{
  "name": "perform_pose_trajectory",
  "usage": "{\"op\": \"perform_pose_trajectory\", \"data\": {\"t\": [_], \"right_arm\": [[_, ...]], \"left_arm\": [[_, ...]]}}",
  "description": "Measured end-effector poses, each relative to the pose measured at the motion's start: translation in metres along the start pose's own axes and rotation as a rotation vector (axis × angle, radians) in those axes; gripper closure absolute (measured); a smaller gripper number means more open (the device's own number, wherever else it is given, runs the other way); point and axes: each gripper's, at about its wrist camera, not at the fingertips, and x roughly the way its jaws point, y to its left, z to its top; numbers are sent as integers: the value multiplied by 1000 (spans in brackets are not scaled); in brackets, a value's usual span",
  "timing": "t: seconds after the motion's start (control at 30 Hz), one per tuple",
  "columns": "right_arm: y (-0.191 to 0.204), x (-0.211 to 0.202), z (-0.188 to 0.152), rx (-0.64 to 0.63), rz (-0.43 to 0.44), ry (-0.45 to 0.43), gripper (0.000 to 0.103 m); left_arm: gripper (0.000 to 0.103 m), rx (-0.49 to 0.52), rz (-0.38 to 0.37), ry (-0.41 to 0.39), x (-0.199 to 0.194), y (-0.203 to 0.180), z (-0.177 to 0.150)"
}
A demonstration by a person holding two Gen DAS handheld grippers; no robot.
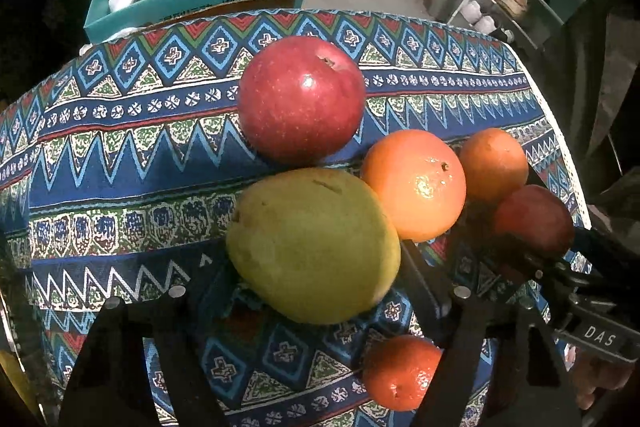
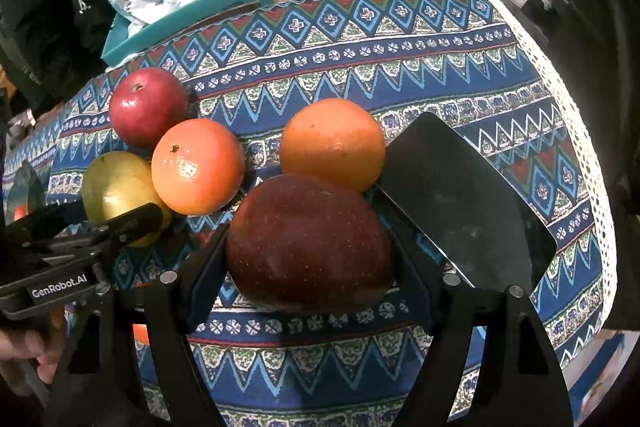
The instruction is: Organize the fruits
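While the left claw (image 1: 316,291) grips a green pear (image 1: 314,245) and the right claw (image 2: 310,263) clamps a dark red apple (image 2: 310,243), both low over the patterned table (image 2: 440,67), oranges and another apple cluster nearby, sorting seemingly unfinished.

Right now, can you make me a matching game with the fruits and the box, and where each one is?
Things:
1. yellow-green fruit
2. dark red apple
3. bright red apple
4. teal box

Places:
A. gripped in the right tool
B. beyond the table's far edge, with bags inside
C. gripped in the left tool
D. sitting free on the tablecloth, farthest fruit from both tools

Pairs: 1-C, 2-A, 3-D, 4-B
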Motion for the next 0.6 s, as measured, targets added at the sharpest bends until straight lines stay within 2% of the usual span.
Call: {"op": "perform_pose_trajectory", "data": {"t": [0.23, 0.6], "right_arm": [[5, -11, 3, -12, -4, -35, 26], [20, -50, 12, -49, -11, -130, 26]], "left_arm": [[26, 13, 19, -11, -10, 1, -7], [33, 21, 25, -89, -60, 4, -11]]}}
